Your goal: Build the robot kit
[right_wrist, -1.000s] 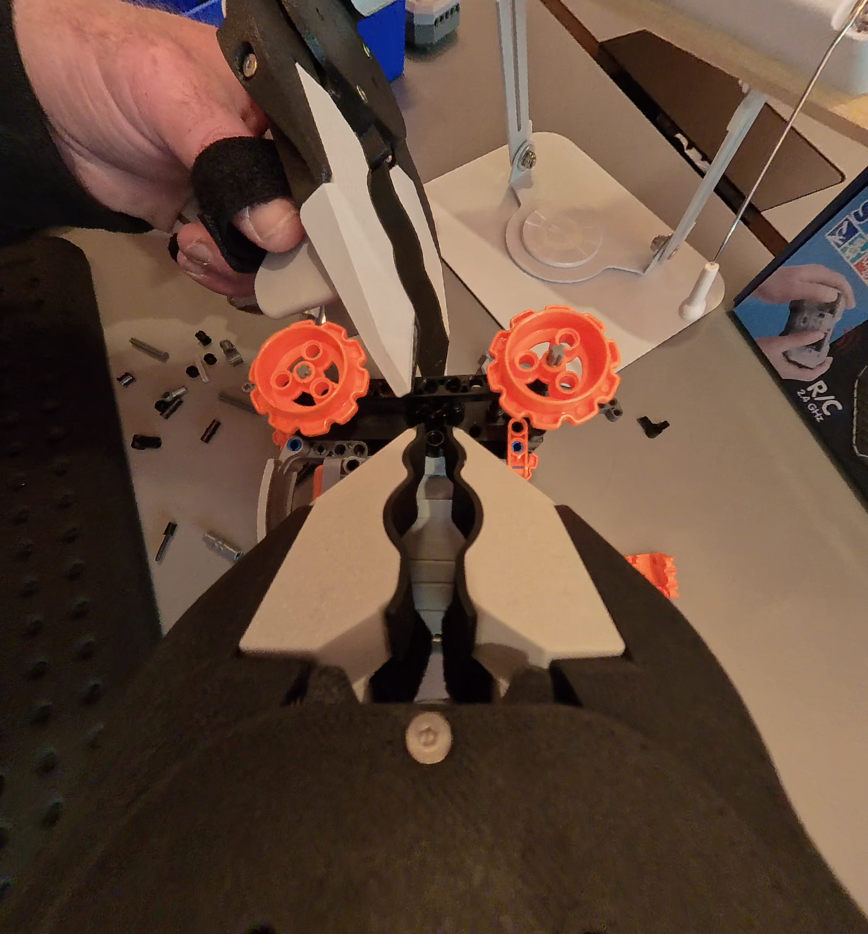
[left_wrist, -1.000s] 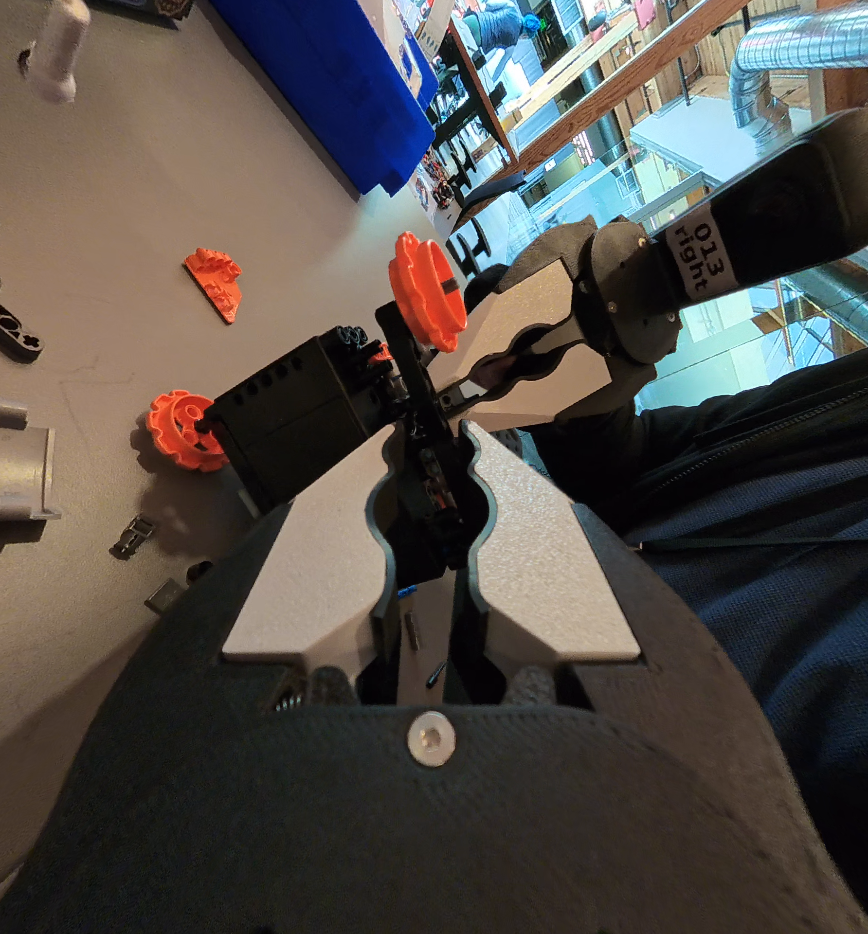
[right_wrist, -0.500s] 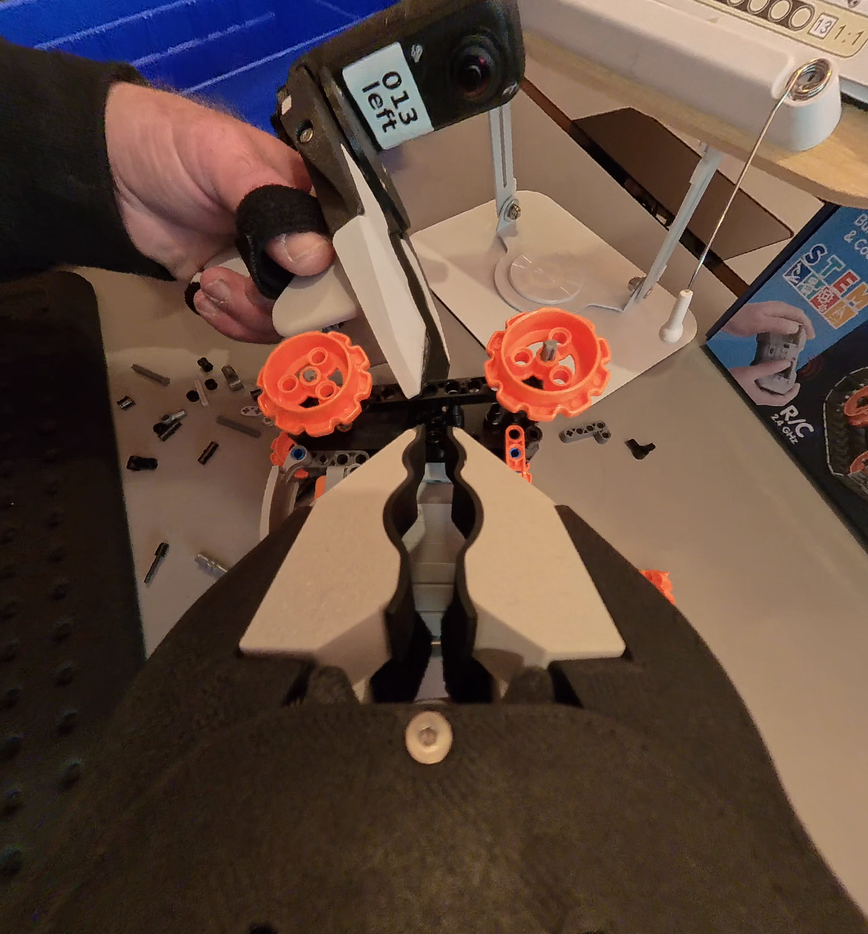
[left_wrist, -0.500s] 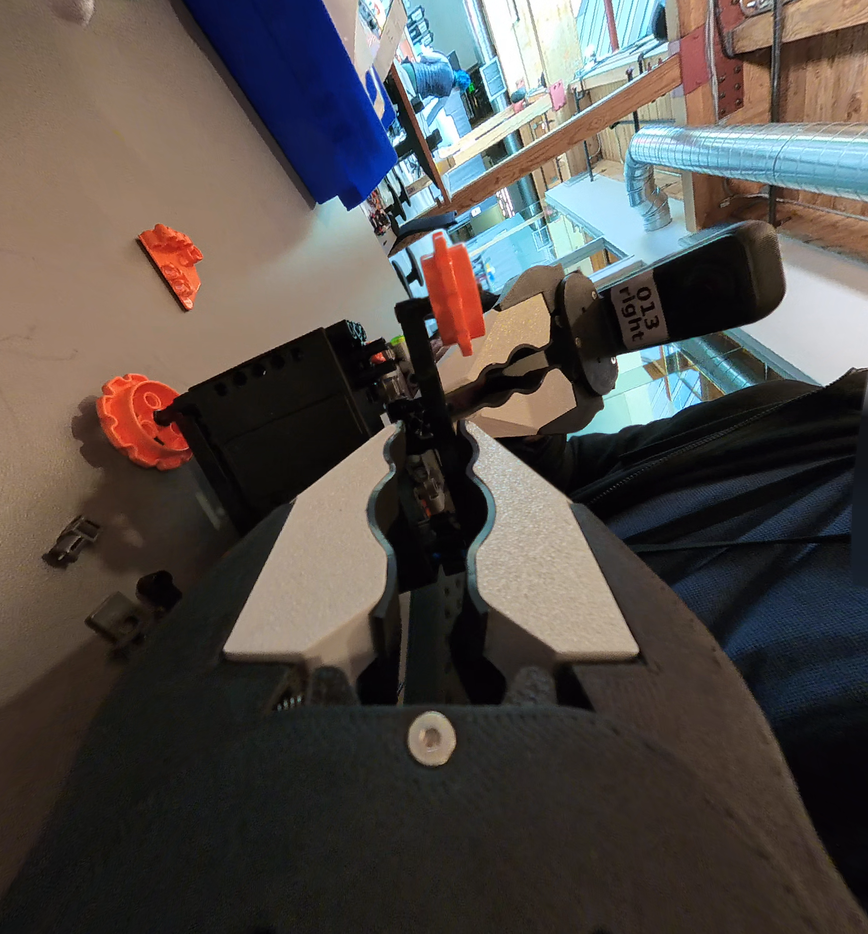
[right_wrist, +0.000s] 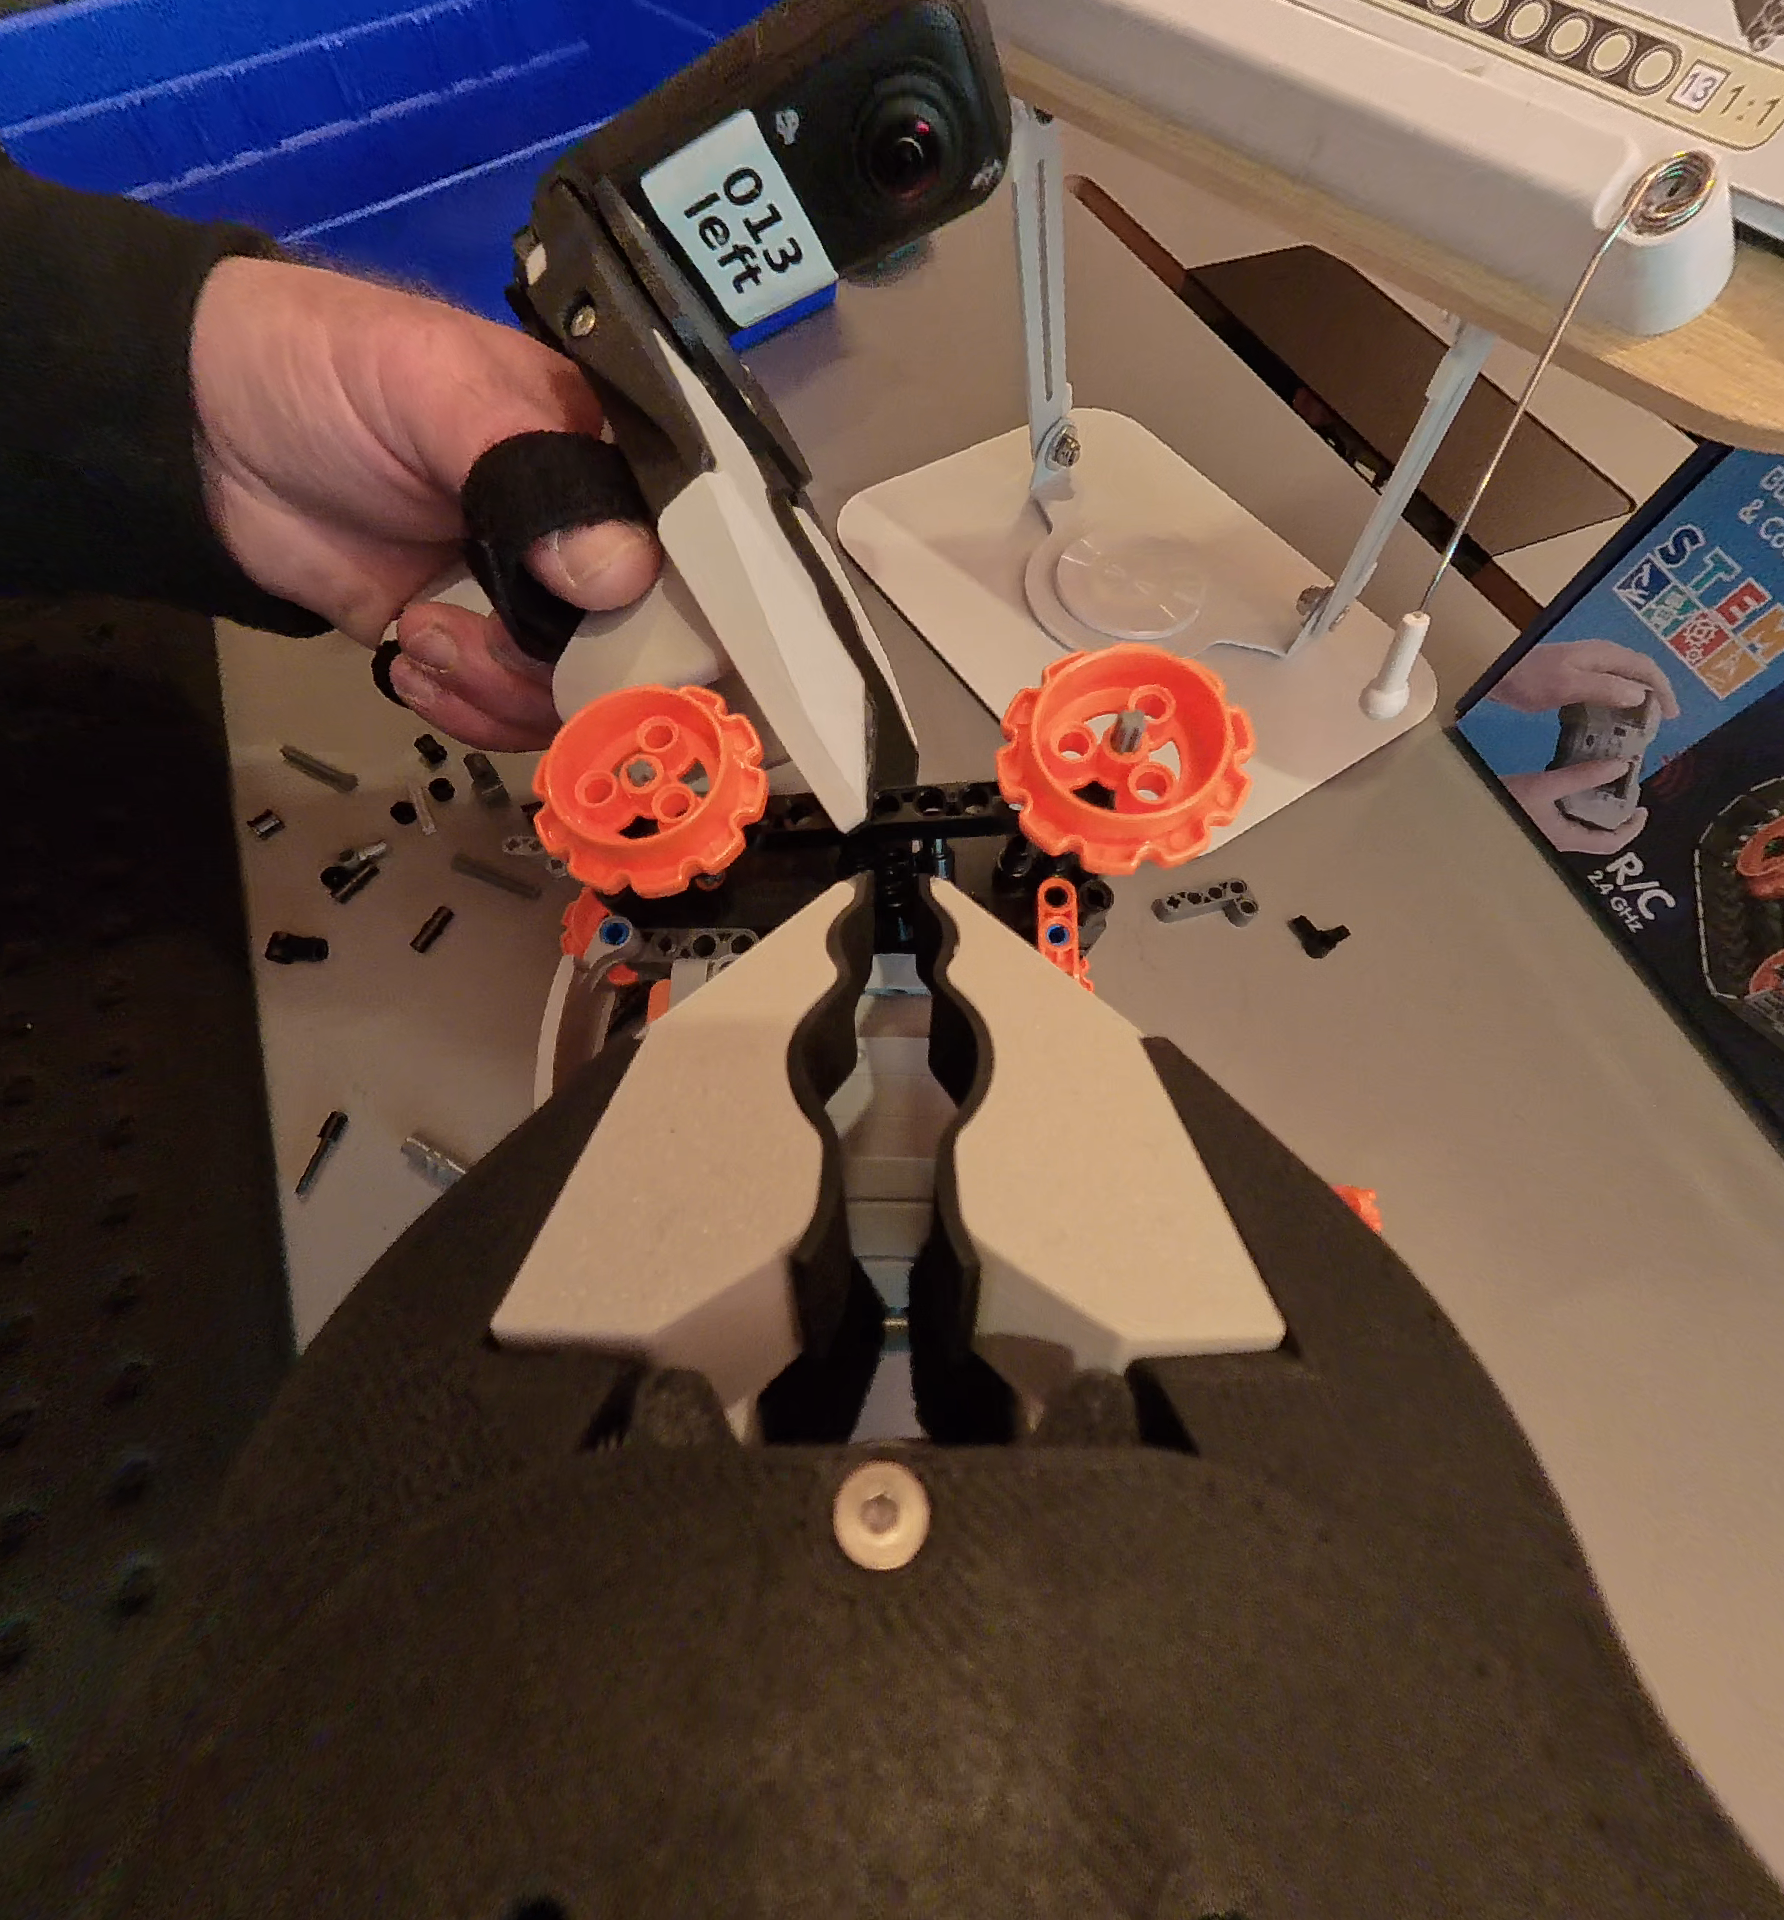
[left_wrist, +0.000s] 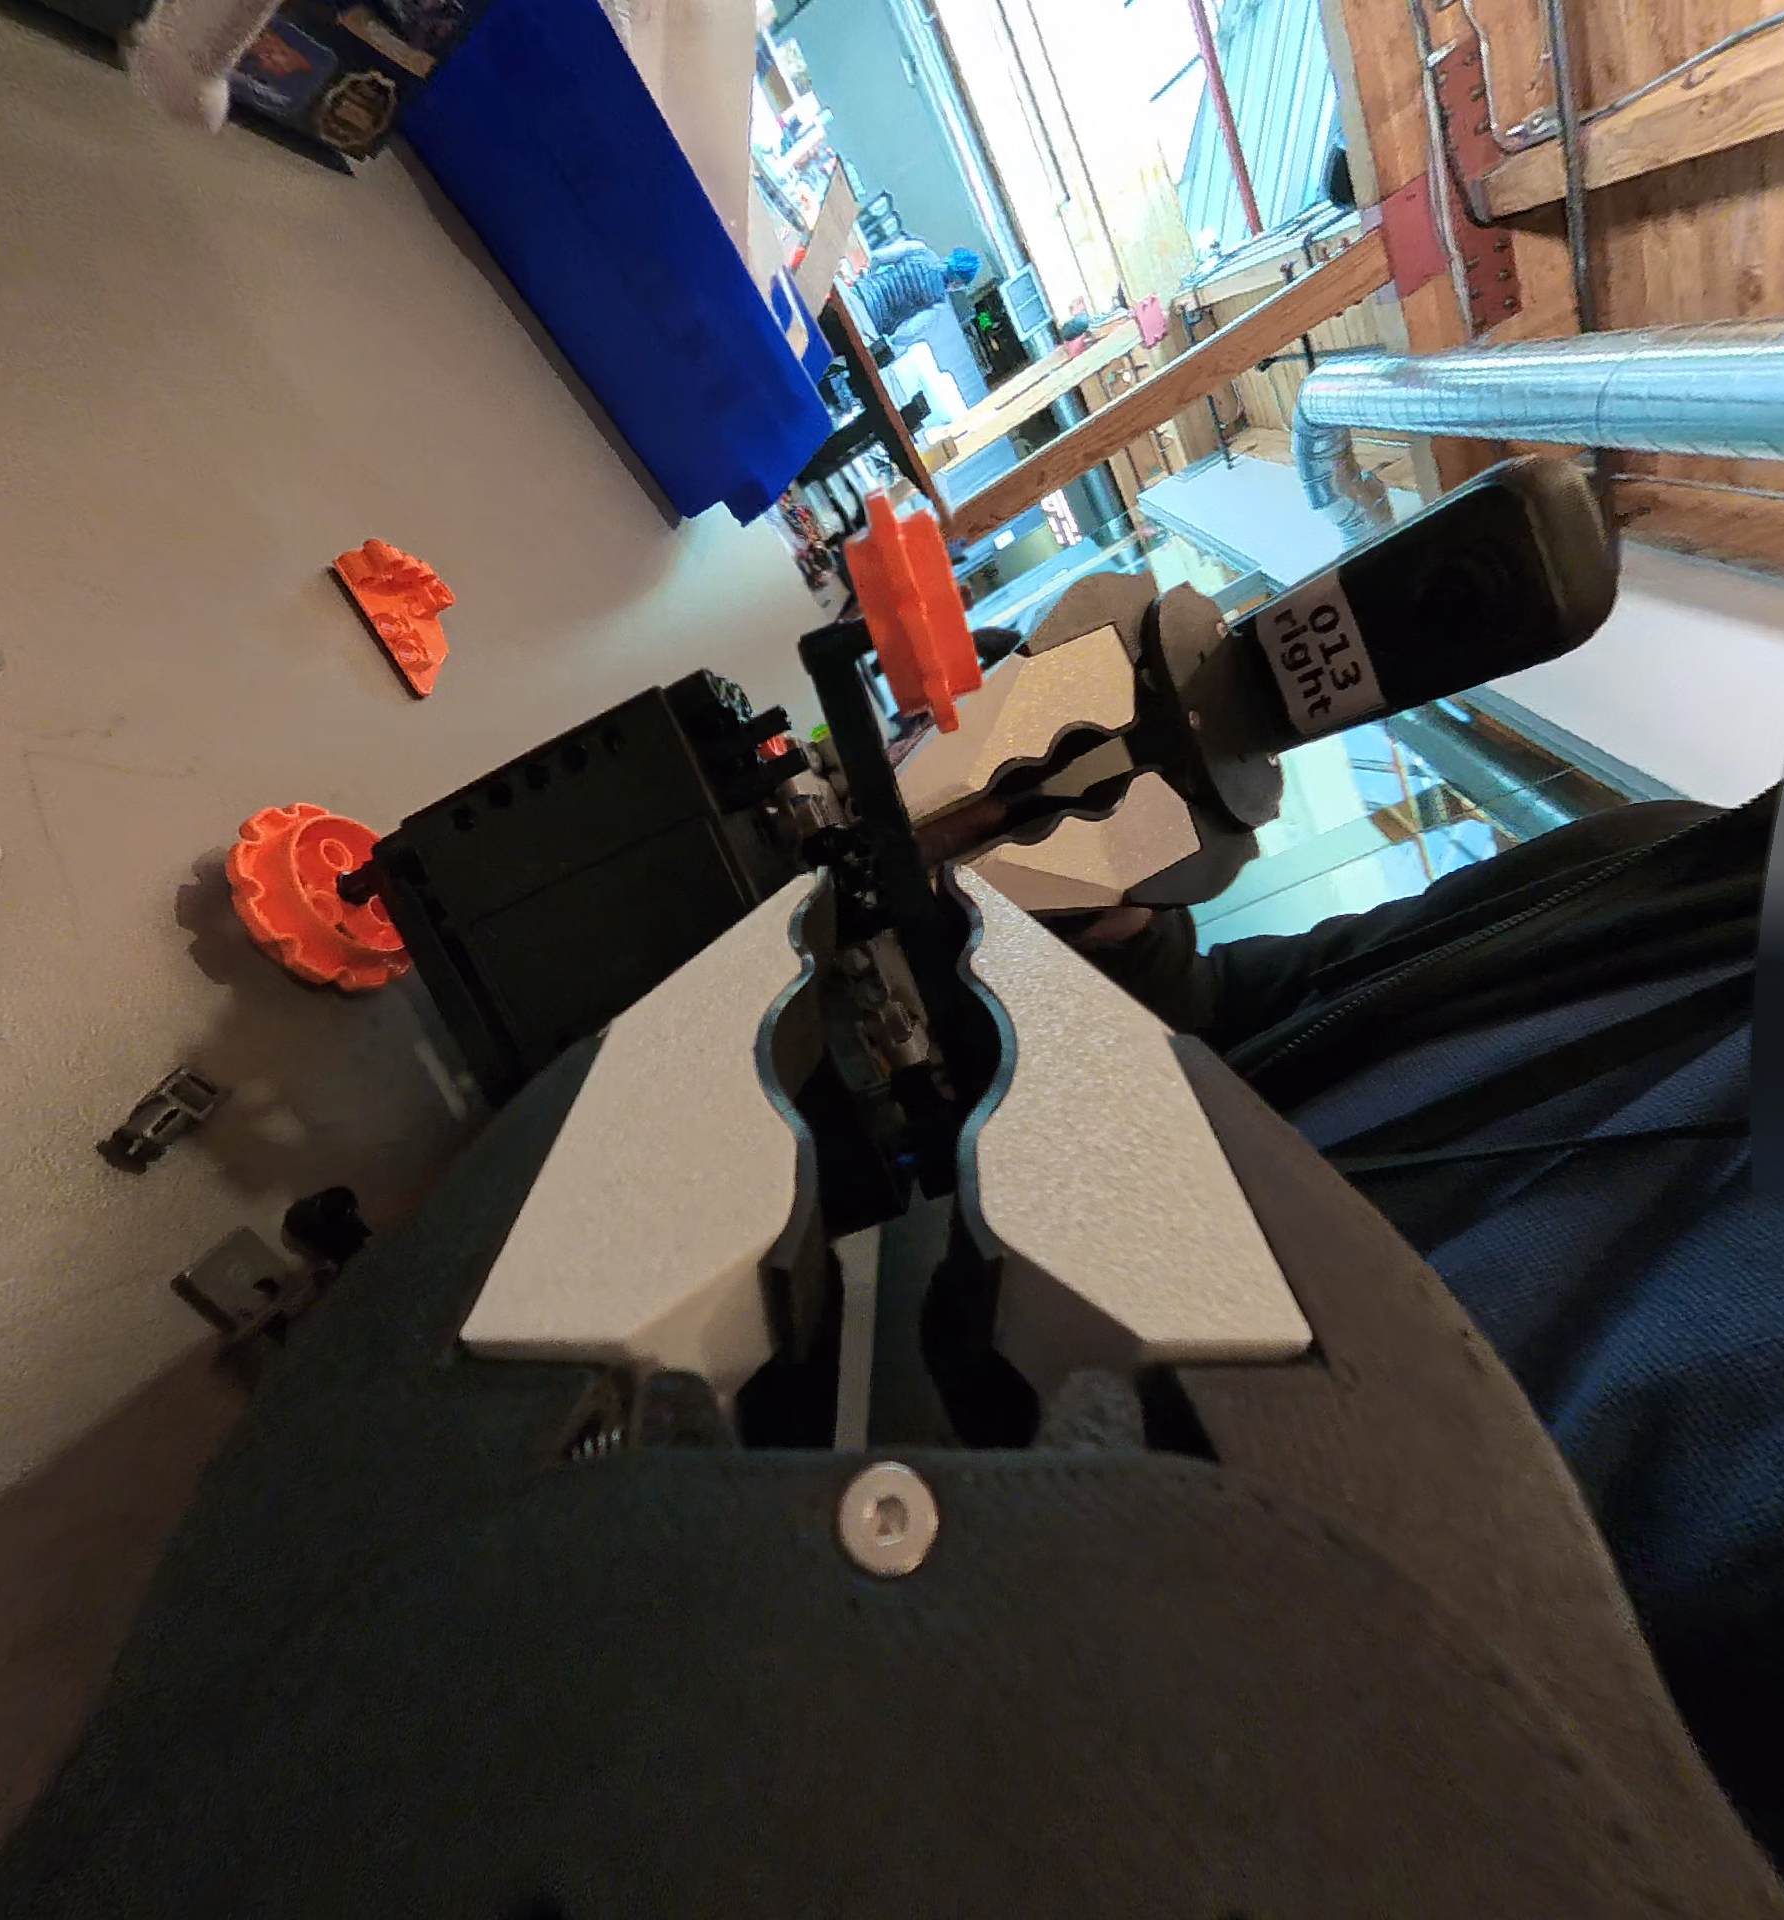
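Above the grey table (right_wrist: 1387,1091), both claws pinch the black model (left_wrist: 576,883): left claw (left_wrist: 883,904), right claw (right_wrist: 893,883).

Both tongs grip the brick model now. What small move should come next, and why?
Probably ease the model down onto the table before opening either: left tongs and right tongs are both shut on its black middle, and I cannot tell whether it rests there.

A: can't see where the left tongs (left_wrist: 883,1039) actually pinch the black-and-orange brick model (left_wrist: 597,862), the fingers (left_wrist: 659,1132) cover it.

B: same for the right tongs (right_wrist: 893,914). Also the printed box (right_wrist: 1698,790) is cut by the right edge, and the tiny pins (right_wrist: 348,873) on the bench (right_wrist: 1387,1091) are too small to tell apart.
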`<action>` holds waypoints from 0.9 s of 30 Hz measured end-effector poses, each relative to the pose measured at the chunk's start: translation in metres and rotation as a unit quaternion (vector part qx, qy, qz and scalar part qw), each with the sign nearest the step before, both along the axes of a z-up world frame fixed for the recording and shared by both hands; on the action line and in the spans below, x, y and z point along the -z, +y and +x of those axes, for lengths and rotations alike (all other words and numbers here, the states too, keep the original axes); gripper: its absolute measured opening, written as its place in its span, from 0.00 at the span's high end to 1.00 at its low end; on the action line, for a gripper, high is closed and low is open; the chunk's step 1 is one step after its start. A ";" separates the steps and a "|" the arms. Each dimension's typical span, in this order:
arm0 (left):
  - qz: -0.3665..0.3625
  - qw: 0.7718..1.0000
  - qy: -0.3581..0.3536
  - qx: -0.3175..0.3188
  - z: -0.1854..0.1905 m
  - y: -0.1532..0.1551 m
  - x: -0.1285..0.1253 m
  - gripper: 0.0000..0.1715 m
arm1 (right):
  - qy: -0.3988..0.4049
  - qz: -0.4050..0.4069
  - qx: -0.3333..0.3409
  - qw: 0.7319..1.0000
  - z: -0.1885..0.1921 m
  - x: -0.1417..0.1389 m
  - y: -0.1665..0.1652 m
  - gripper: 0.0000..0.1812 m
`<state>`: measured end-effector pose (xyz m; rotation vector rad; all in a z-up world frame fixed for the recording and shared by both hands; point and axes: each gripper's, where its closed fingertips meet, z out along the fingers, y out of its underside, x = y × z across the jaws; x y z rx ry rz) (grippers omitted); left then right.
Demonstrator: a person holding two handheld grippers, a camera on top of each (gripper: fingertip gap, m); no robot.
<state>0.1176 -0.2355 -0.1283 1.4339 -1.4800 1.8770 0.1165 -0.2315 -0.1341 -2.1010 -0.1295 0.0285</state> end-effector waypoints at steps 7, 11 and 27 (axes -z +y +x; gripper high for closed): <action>0.060 0.998 -0.013 -0.029 0.001 0.001 0.001 0.90 | 0.002 -0.024 0.003 1.000 0.001 0.003 0.000 0.97; 0.077 0.996 -0.027 -0.027 -0.001 -0.003 -0.006 0.95 | 0.003 -0.046 0.001 0.999 -0.002 0.006 0.002 0.97; 0.116 0.993 -0.019 -0.029 -0.002 0.002 -0.003 0.83 | 0.012 -0.032 0.000 0.999 -0.002 0.005 -0.002 0.98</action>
